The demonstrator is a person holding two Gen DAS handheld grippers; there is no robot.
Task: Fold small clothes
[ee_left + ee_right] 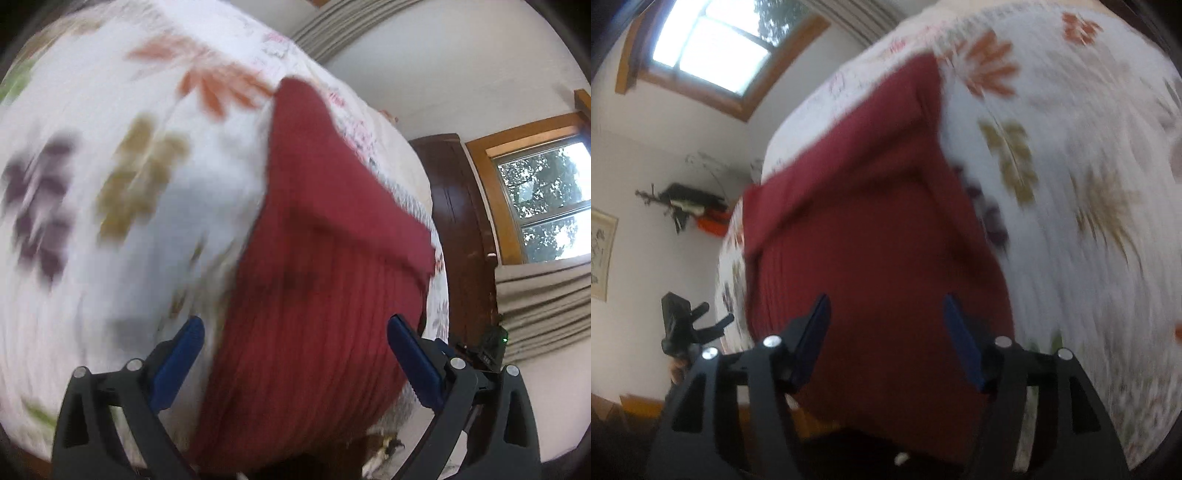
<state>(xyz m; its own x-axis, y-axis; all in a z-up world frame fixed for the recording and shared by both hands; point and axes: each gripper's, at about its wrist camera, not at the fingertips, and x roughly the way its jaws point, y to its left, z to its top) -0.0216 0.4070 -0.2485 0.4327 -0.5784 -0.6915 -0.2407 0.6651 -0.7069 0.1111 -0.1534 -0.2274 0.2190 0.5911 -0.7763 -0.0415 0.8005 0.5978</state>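
Observation:
A dark red ribbed garment (314,295) lies on a white bedspread with a leaf print (122,184). Its far part is folded over, with a flap edge running across it (827,192). My left gripper (295,325) hovers open over the garment's near end, one blue pad (177,365) over the bedspread and the other (417,362) at the garment's right edge. My right gripper (884,301) is open too, both blue pads (812,339) above the red garment (871,266), with nothing between them. Both views are blurred by motion.
The bedspread (1089,221) covers the bed. A window (546,199) with a wooden frame, a dark wooden headboard (458,229) and a beige curtain (546,306) stand to the right. In the right wrist view the other gripper (687,321) shows at the left, and a wall shelf (690,206) behind.

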